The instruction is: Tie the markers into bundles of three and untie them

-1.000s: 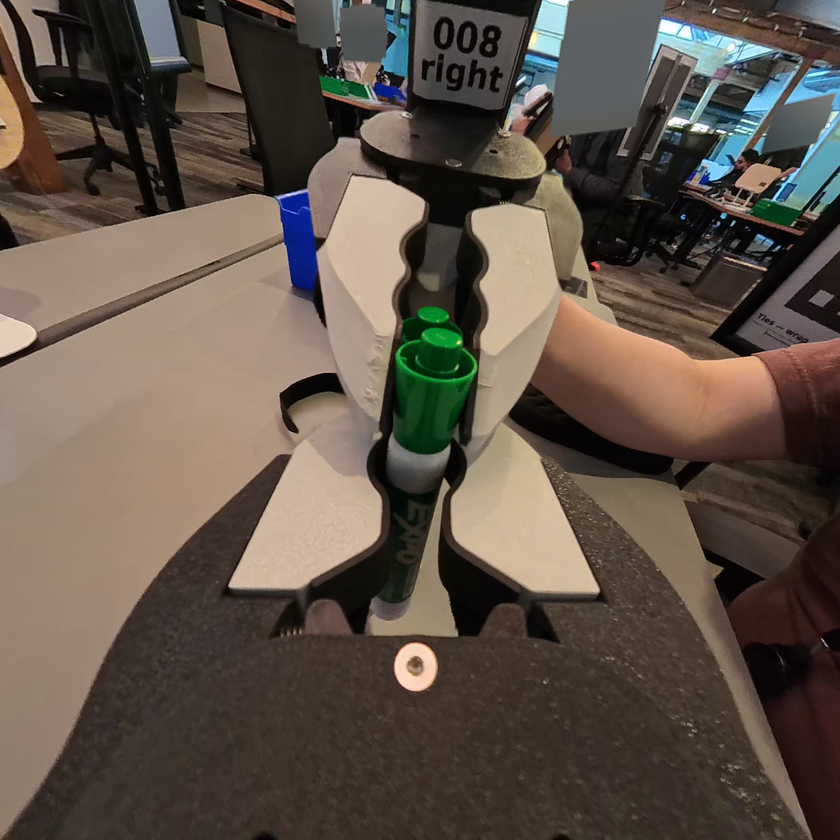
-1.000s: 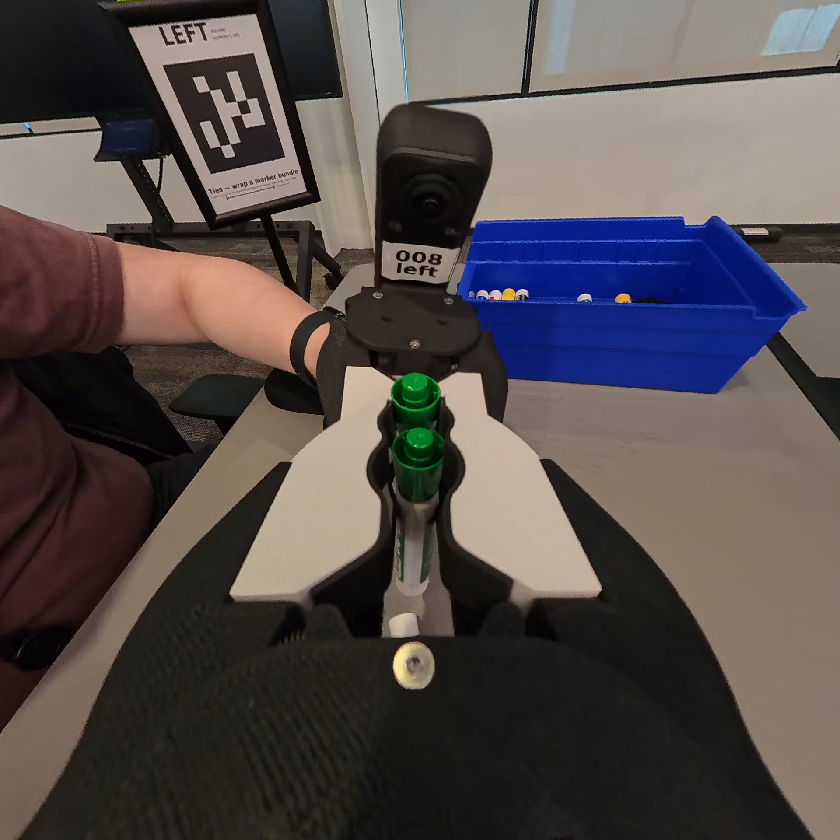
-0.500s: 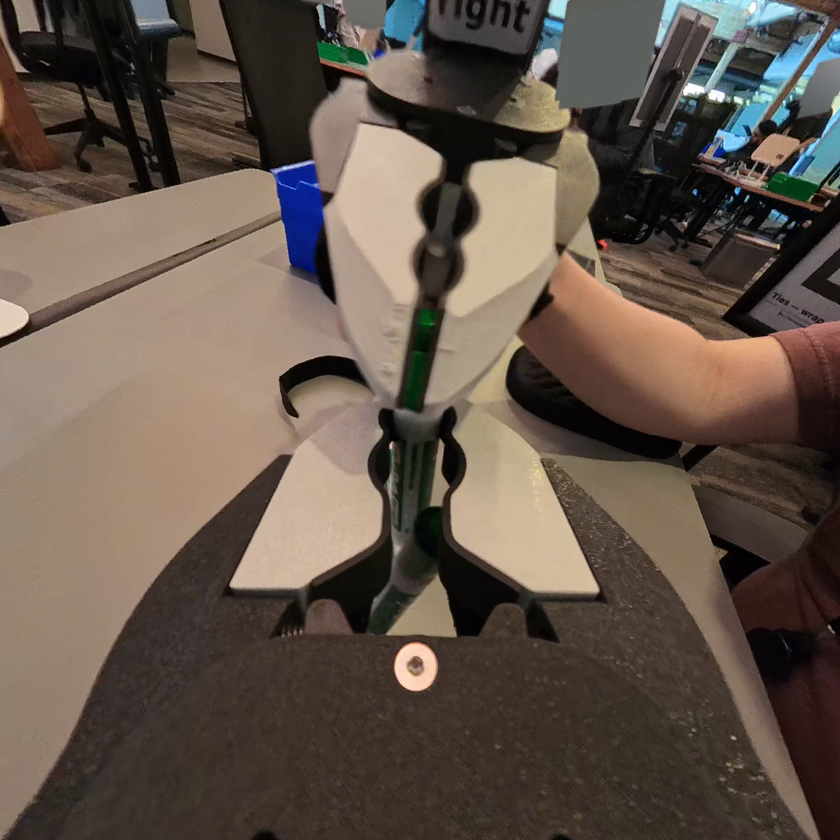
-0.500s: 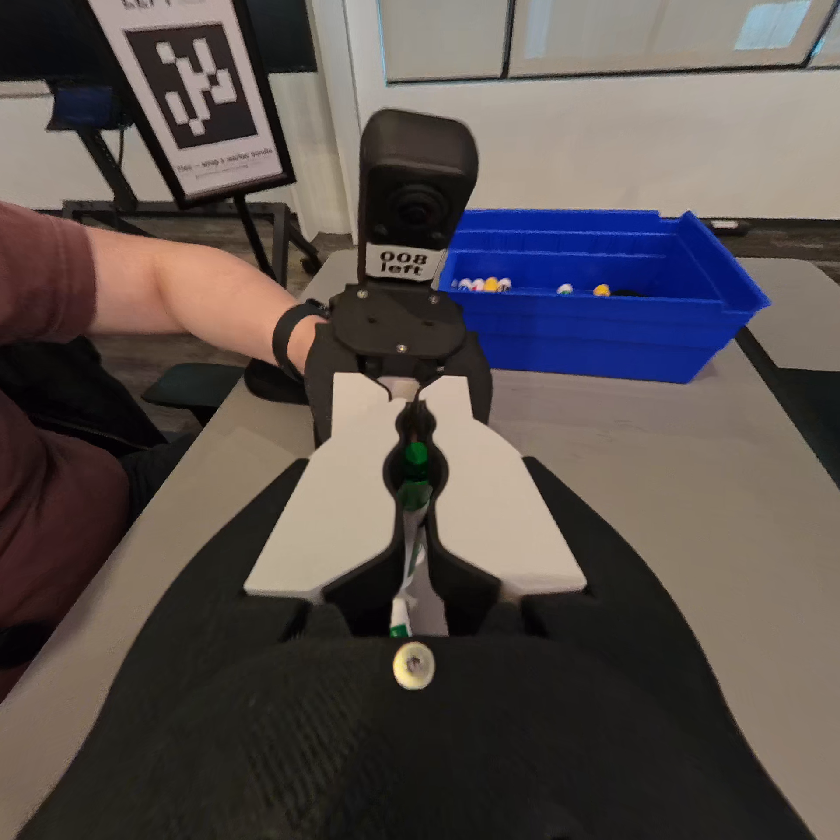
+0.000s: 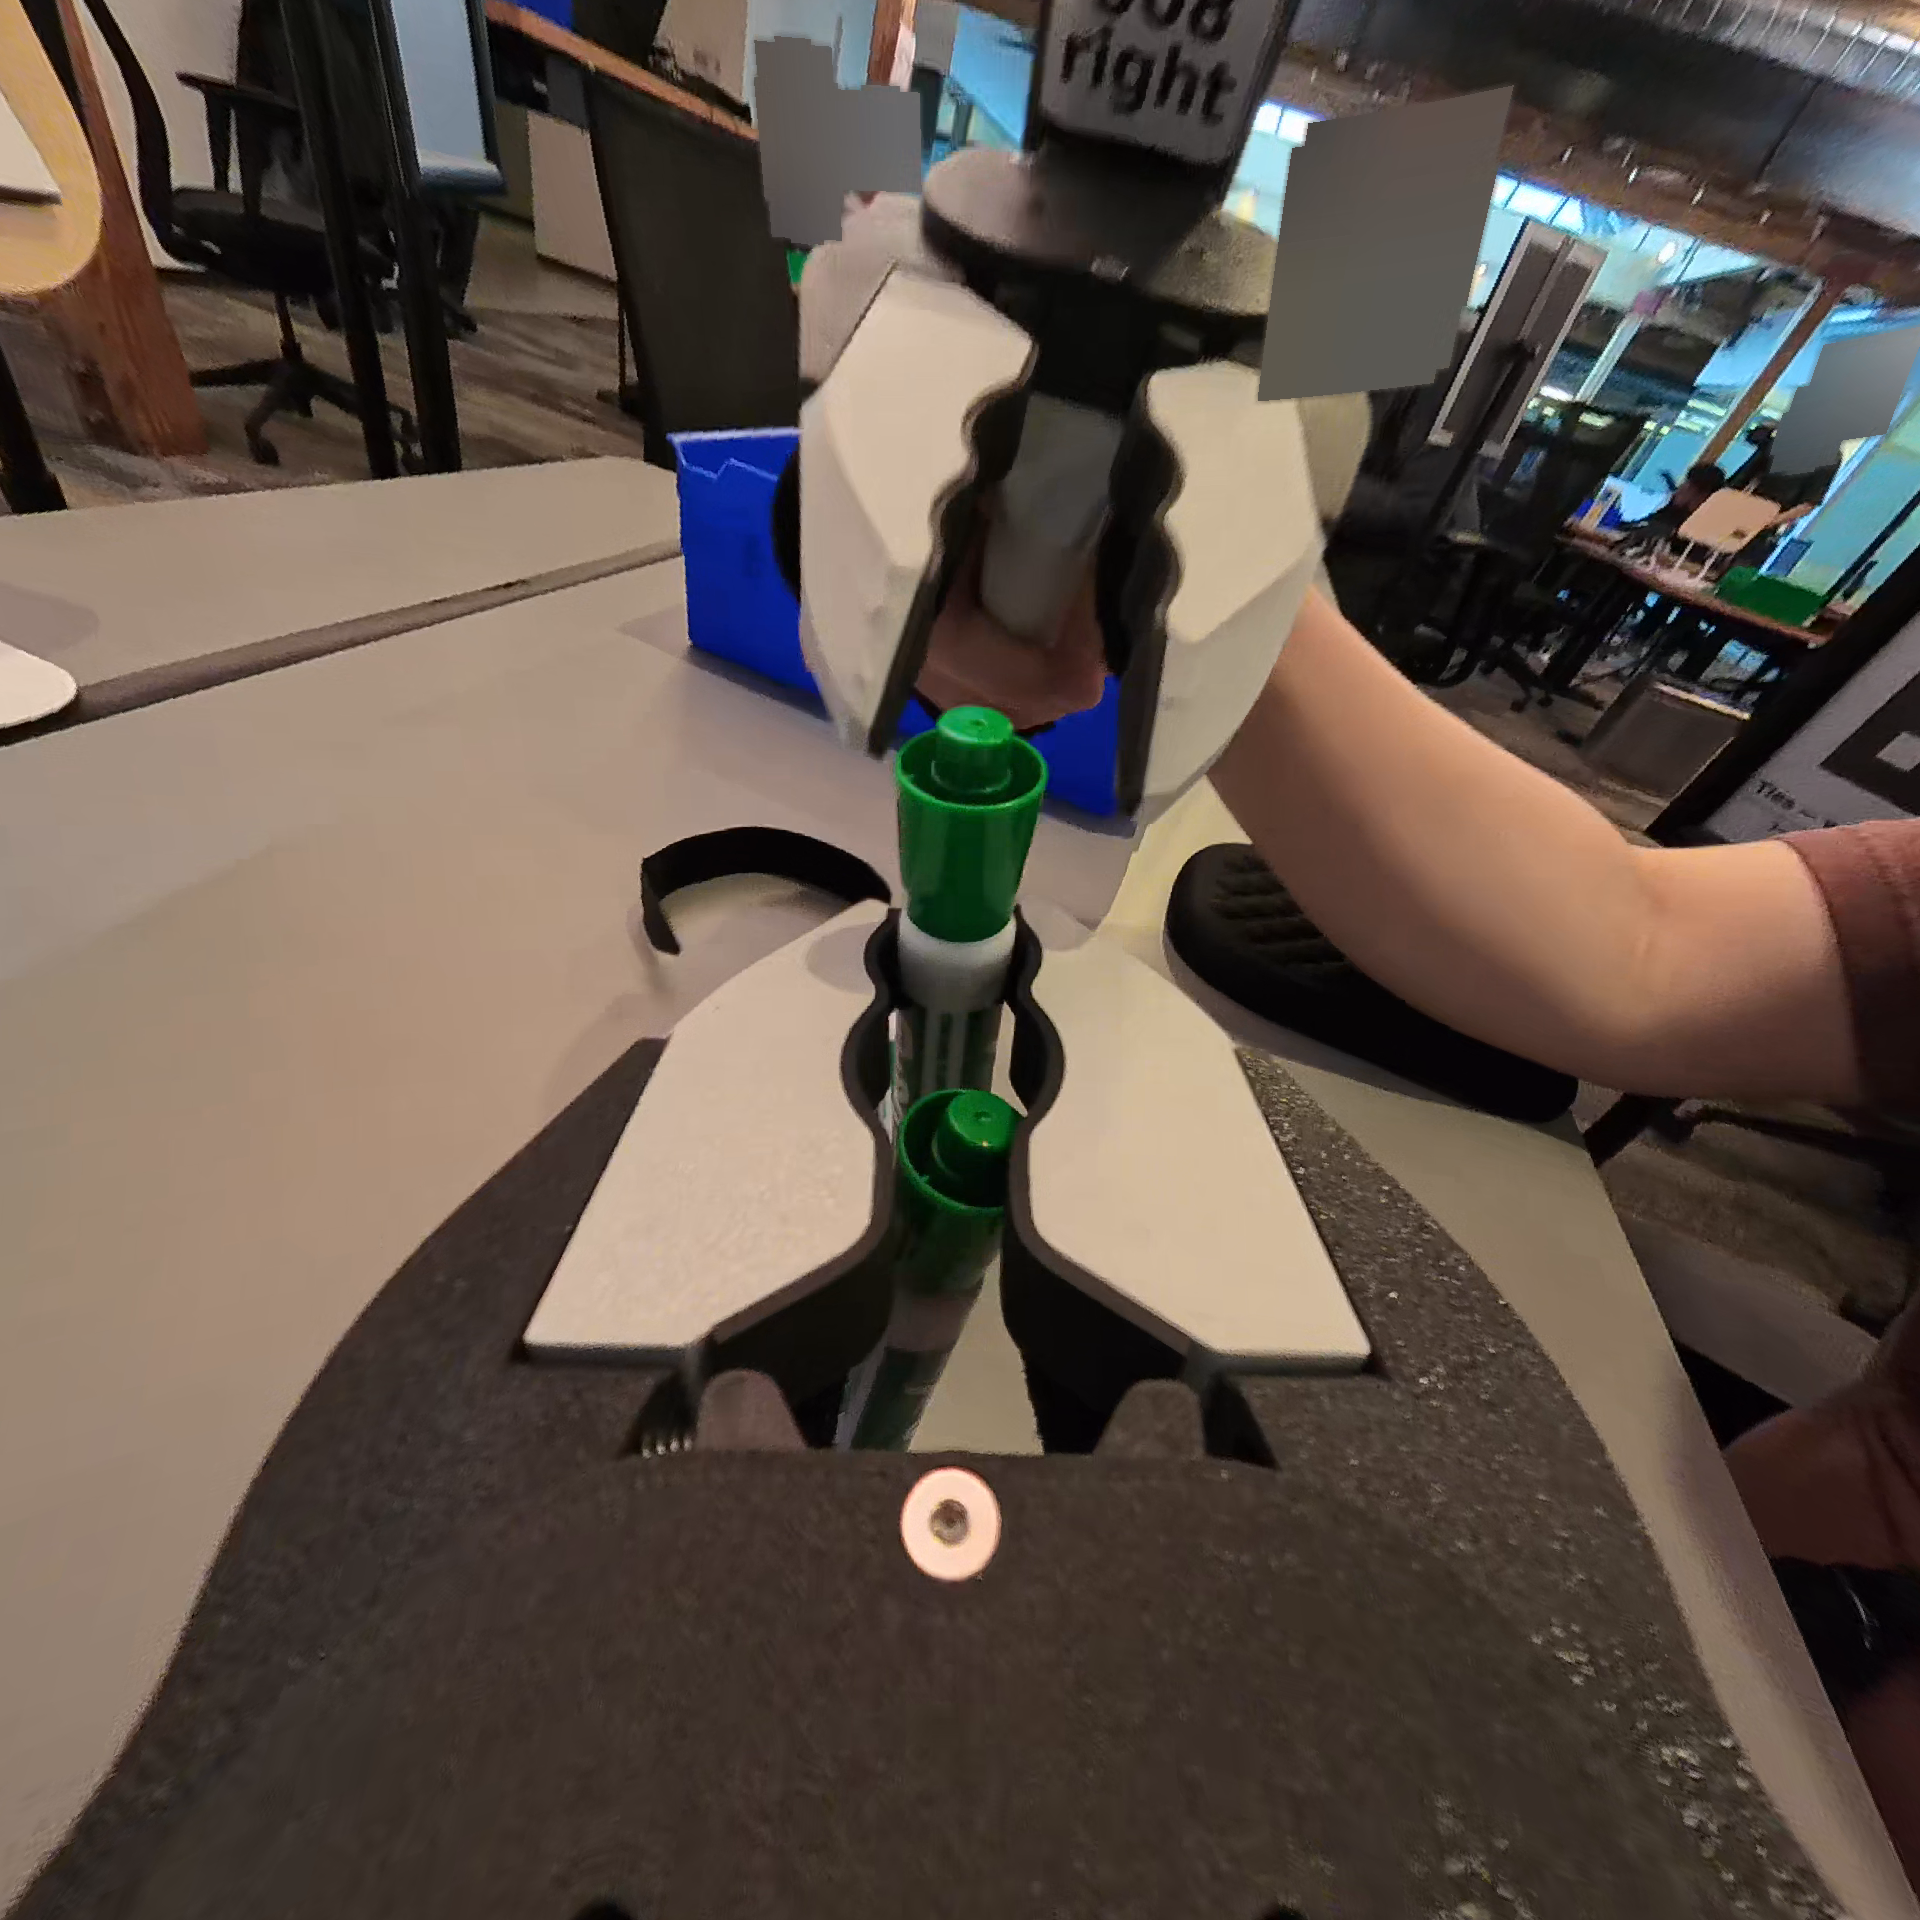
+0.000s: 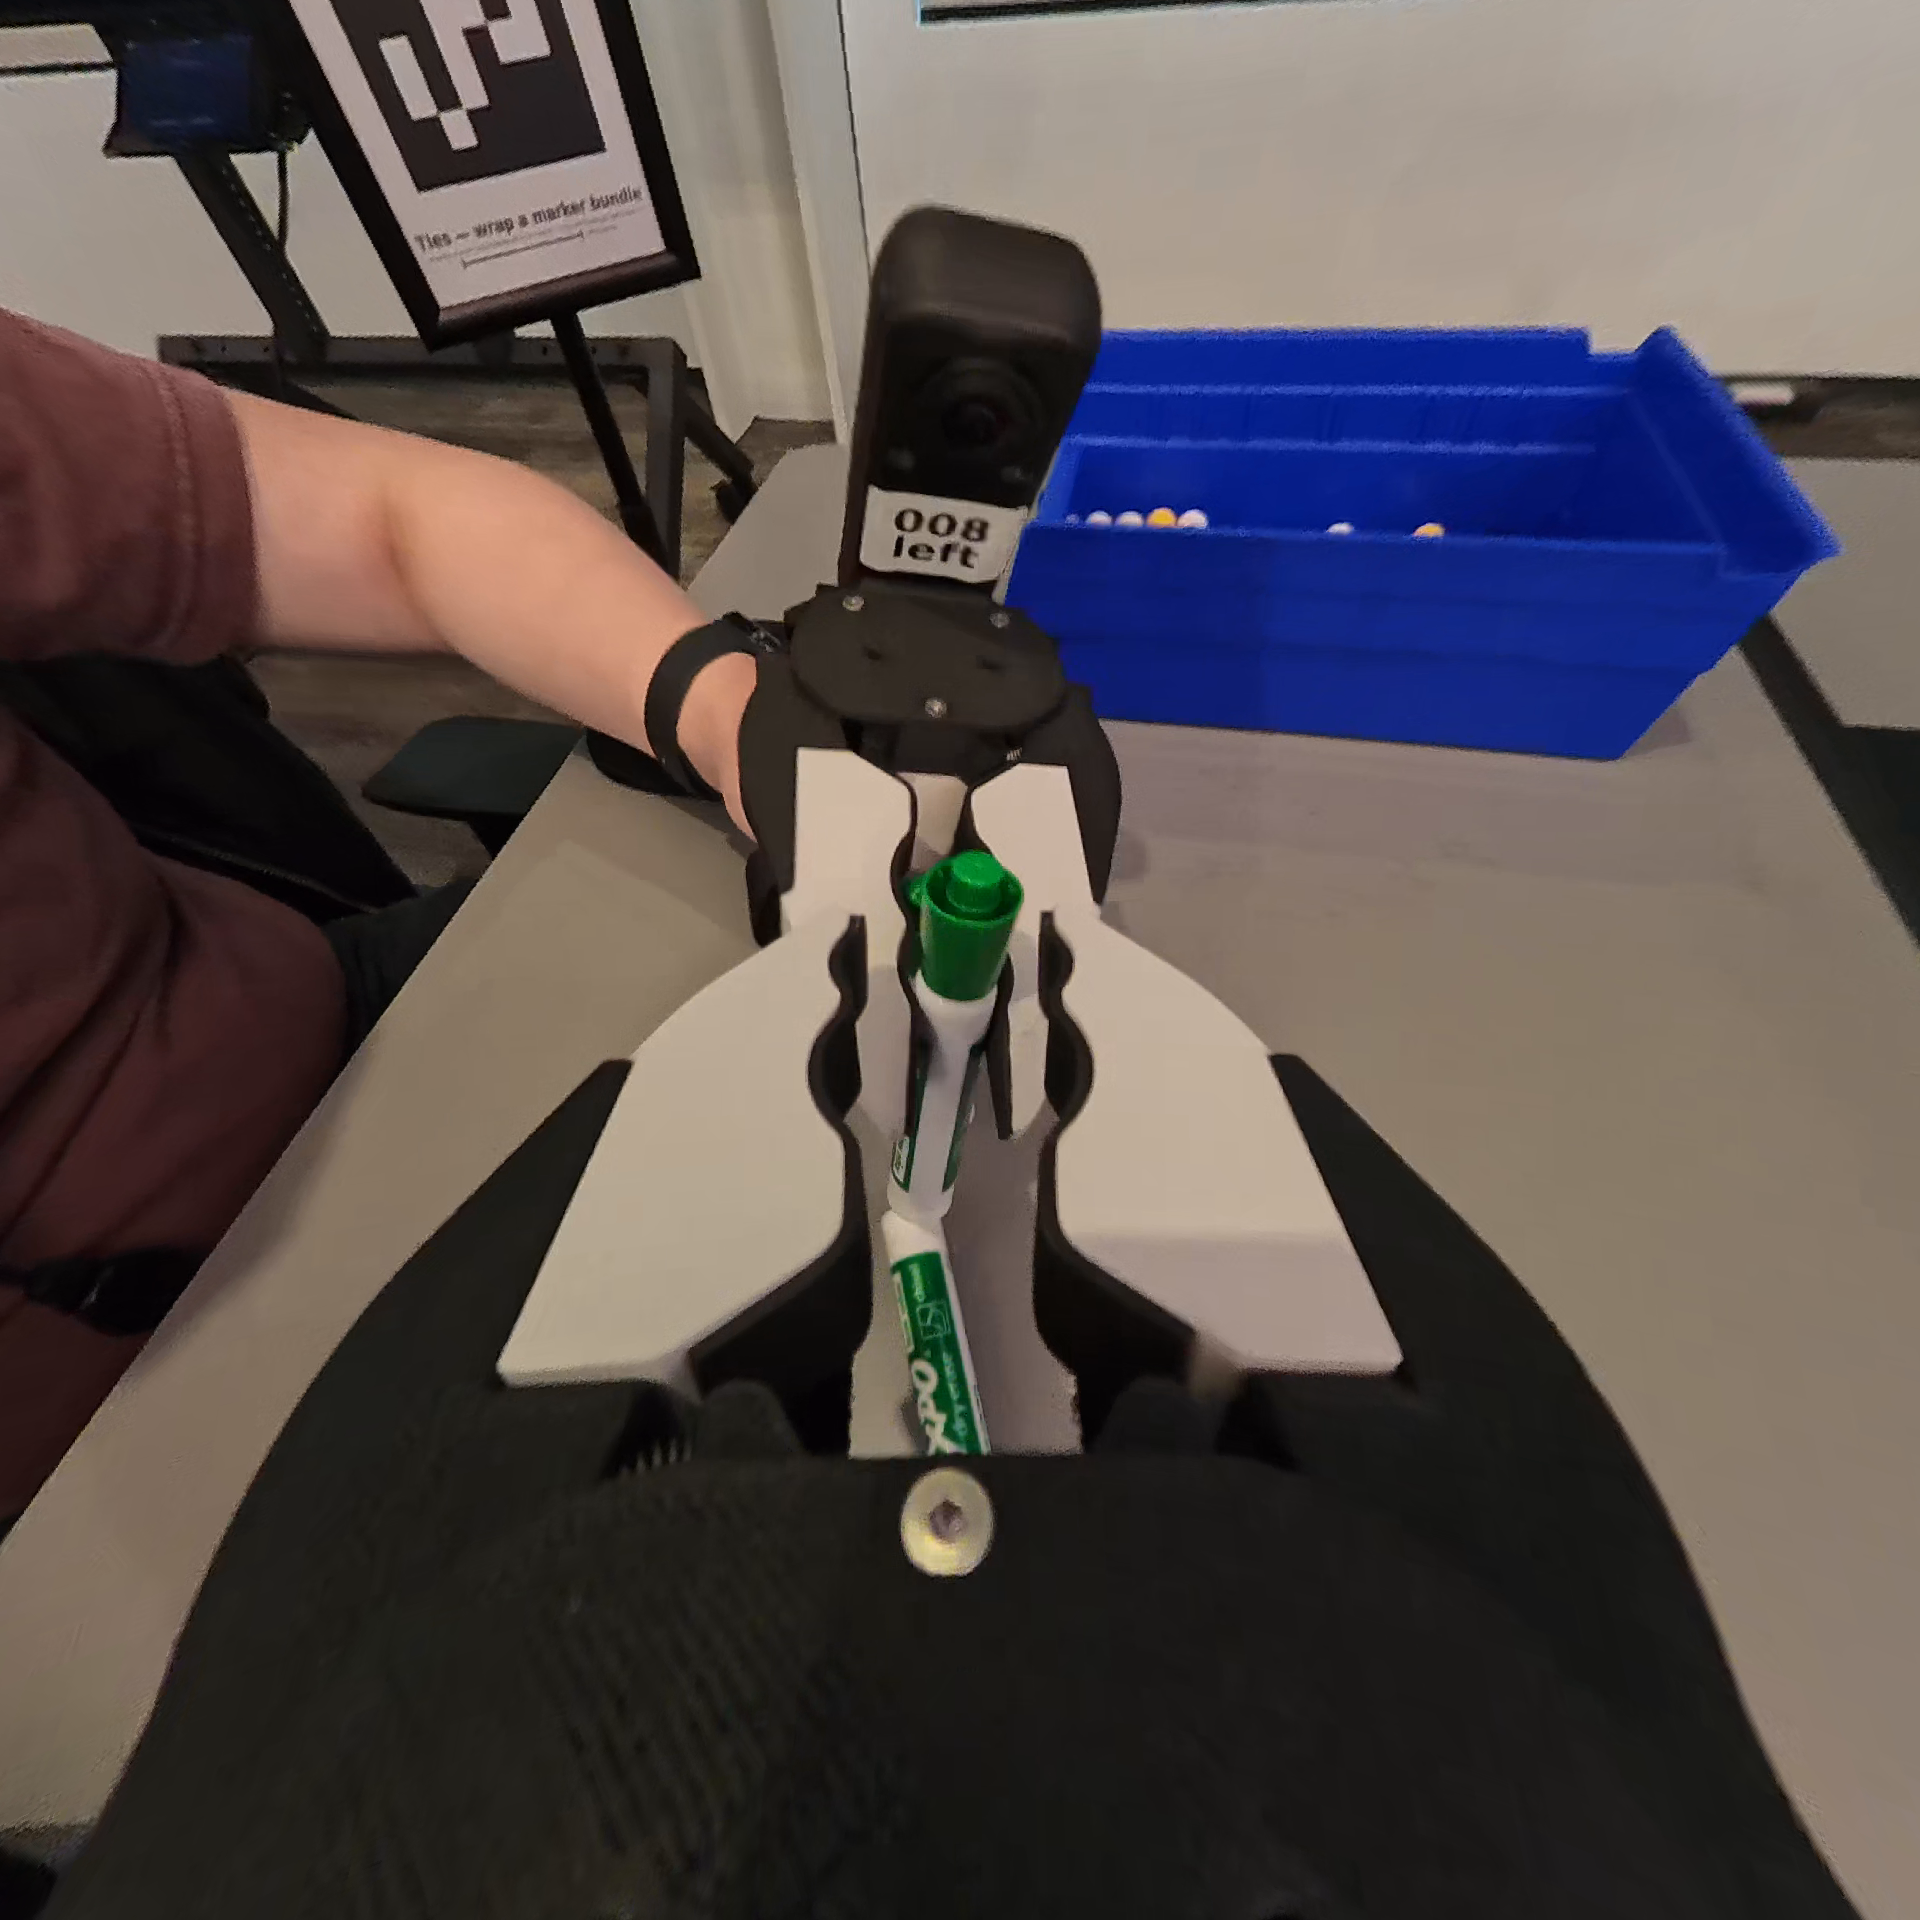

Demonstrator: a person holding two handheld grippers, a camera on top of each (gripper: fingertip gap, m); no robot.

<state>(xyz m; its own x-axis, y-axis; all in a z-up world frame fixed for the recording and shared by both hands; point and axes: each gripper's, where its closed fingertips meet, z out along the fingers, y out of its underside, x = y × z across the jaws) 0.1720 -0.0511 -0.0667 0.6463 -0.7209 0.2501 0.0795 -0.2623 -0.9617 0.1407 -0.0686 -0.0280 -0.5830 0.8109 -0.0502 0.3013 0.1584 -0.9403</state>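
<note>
My left gripper [image 5: 951, 935] is shut on a green-capped marker [image 5: 966, 831] whose cap sticks out past the fingertips. A second green marker [image 5: 948, 1179] lies tilted lower between the same fingers. My right gripper [image 5: 1008, 769] faces it, open, with its jaws apart just above and behind the marker's cap. In the right wrist view my right gripper [image 6: 948, 935] is open around the left gripper [image 6: 956, 1127], which holds the capped marker [image 6: 961, 925]. The other marker's white and green barrel [image 6: 930, 1340] runs back between my right fingers. A black tie strap [image 5: 748, 847] lies curled on the grey table [image 5: 312, 935].
A blue bin [image 6: 1403, 644] with several markers [image 6: 1143, 517] stands on the table behind the left gripper; it also shows in the left wrist view [image 5: 727, 561]. A framed sign [image 6: 499, 135] on a stand and a black chair arm [image 5: 1351, 987] sit off the table's edge. The tips of one gripper are about 4 cm away from the tips of the other.
My right gripper was shut on the markers together with the left. It has opened and drawn back and up. The markers stay in my left gripper, one slid lower and tilted.
</note>
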